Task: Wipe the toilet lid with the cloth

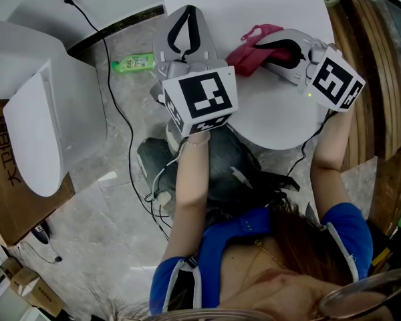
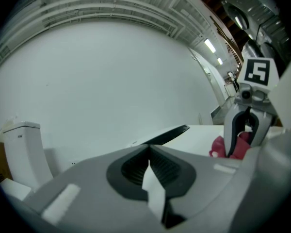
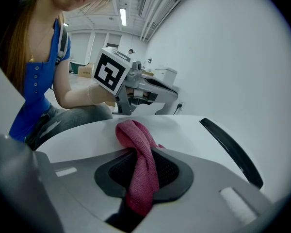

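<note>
**Seated at the table, cloth in hand, wiping not yet begun.** I am sitting at the round white table (image 1: 267, 5). The white ceramic toilet (image 1: 37, 132), whose lid I am to wipe, is standing well apart on the floor to my left.

I am holding my left gripper (image 1: 187, 13) over the table's near edge. Its jaws are pressed together at the tips with nothing between them (image 2: 149, 152).

My right gripper (image 1: 264, 45) is lying low over the tabletop, clamped on the crumpled crimson microfibre cloth (image 1: 244, 57). The cloth is running twisted down between the two dark ribbed pads, and its free end is resting bunched on the table (image 3: 136, 135).

*Handling.* The cloth is looking soft, light and limp. I judge it will sag and fold wherever it is unsupported, so a grip on a gathered bunch should serve better than one on a corner.

*Not resolved.*
- The gripper body is covering part of the cloth from above.
- The cloth's lower end is vanishing into the jaw throat.
- Its unfolded extent is impossible to tell.
- My left gripper's camera is catching only the toilet's tank, cut off at the frame edge.
</note>
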Motion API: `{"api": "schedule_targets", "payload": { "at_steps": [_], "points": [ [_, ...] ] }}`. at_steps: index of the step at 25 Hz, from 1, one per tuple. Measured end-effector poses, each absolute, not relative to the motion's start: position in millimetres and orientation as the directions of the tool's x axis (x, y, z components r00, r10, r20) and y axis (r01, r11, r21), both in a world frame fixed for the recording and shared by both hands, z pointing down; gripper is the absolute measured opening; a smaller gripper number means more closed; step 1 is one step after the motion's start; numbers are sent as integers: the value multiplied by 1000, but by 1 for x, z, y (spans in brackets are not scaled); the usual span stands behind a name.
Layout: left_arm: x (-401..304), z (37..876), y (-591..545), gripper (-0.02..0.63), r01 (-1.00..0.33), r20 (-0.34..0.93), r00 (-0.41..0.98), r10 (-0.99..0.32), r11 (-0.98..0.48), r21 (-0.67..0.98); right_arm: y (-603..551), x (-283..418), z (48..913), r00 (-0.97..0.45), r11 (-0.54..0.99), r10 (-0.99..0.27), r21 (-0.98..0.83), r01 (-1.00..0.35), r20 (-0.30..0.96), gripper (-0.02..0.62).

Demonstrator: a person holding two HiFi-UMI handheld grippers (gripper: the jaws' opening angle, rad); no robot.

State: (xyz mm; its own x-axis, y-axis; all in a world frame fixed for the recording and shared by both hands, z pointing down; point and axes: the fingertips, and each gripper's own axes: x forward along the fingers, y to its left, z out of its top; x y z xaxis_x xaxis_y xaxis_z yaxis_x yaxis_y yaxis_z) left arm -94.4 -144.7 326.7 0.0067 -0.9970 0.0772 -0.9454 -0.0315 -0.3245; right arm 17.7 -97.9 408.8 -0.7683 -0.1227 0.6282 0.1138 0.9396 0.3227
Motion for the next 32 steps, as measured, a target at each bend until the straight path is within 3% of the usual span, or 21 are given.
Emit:
{"api": "schedule_targets", "payload": {
  "at_steps": [21, 32],
  "points": [
    [-111, 328, -142, 3, -951, 81, -36, -996, 9, -308, -60, -38, 412, -746, 904, -22, 331, 269, 666, 75],
    [-110, 329, -141, 3, -949, 84, -32, -996, 4, -314, -59, -39, 414, -745, 909, -42, 334, 248, 666, 75]
  ]
}}
